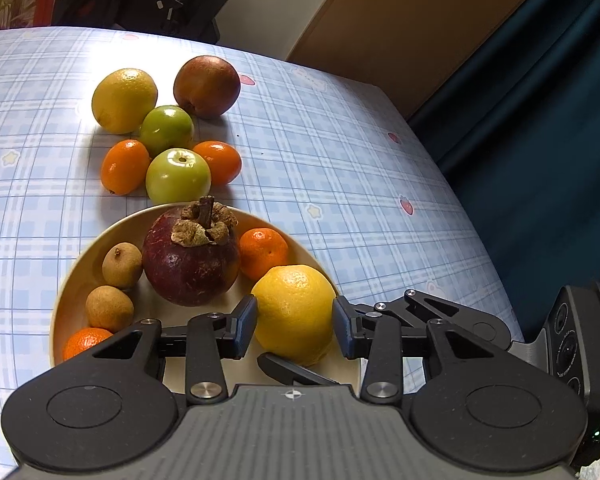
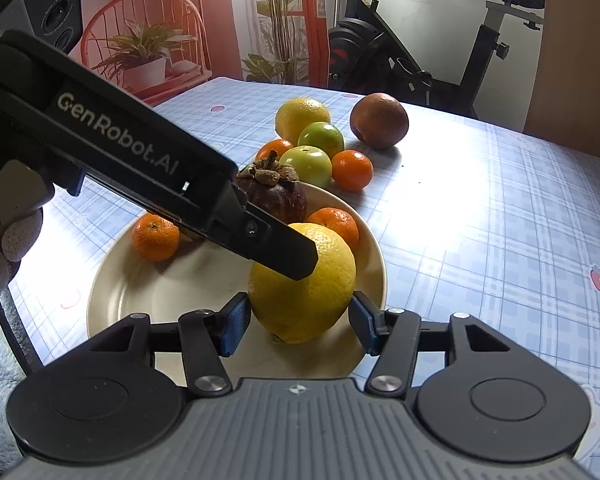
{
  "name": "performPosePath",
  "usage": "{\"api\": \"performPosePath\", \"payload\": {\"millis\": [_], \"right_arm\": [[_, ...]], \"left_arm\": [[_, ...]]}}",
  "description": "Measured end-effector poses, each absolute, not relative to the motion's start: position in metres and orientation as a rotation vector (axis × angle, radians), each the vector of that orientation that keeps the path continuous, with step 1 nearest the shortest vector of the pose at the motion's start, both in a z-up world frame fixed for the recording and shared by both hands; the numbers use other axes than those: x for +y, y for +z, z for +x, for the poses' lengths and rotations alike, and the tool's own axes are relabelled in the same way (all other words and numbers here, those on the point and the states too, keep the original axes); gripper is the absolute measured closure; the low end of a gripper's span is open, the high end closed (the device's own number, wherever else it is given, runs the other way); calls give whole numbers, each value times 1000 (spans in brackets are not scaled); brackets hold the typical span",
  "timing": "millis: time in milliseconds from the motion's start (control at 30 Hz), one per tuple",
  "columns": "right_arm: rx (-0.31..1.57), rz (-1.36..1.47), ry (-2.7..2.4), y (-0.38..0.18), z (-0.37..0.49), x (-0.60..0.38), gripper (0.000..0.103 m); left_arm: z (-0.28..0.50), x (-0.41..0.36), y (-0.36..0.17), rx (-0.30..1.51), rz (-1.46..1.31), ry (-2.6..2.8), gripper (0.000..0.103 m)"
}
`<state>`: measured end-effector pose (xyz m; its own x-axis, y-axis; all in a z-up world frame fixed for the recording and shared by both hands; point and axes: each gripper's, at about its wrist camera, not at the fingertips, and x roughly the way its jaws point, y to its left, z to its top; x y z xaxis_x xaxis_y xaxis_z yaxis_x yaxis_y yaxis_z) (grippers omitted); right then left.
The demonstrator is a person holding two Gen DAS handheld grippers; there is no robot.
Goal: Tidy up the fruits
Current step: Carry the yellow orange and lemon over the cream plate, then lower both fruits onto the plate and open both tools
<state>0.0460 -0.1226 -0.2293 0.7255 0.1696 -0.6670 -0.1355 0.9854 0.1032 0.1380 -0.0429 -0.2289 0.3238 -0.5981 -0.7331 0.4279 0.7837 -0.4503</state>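
A yellow citrus fruit (image 1: pixel 294 304) sits at the near right of a cream plate (image 1: pixel 80 280), and both grippers grip it. My left gripper (image 1: pixel 295 326) is shut on it, blue pads pressing on either side. My right gripper (image 2: pixel 299 328) is also shut on this fruit (image 2: pixel 304 292). The left gripper's finger (image 2: pixel 292 252) crosses the top of the fruit in the right wrist view. A right finger (image 1: pixel 288 372) shows beneath it in the left wrist view. A mangosteen (image 1: pixel 190 256), two mandarins (image 1: pixel 262 252) and two longans (image 1: pixel 122 264) share the plate.
Beyond the plate on the checked tablecloth (image 1: pixel 340 160) lie another yellow citrus (image 1: pixel 124 100), a red-brown fruit (image 1: pixel 207 86), two green fruits (image 1: pixel 178 176) and two small oranges (image 1: pixel 125 166). The table edge runs along the right. An exercise bike (image 2: pixel 480 52) stands behind. A gloved hand (image 2: pixel 4 240) holds the left gripper.
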Motion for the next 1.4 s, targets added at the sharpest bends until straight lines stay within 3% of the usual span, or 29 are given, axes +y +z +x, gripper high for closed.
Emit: {"api": "performPosePath", "payload": {"millis": [733,1400], "right_arm": [[724,-39,77,-216,33,-122,39],[653,91,86,-188,37,-142,35]], "left_arm": [[141,-51,-223,1022,-156,-708,60],[165,17,-171,805,-173,-500,60]]}}
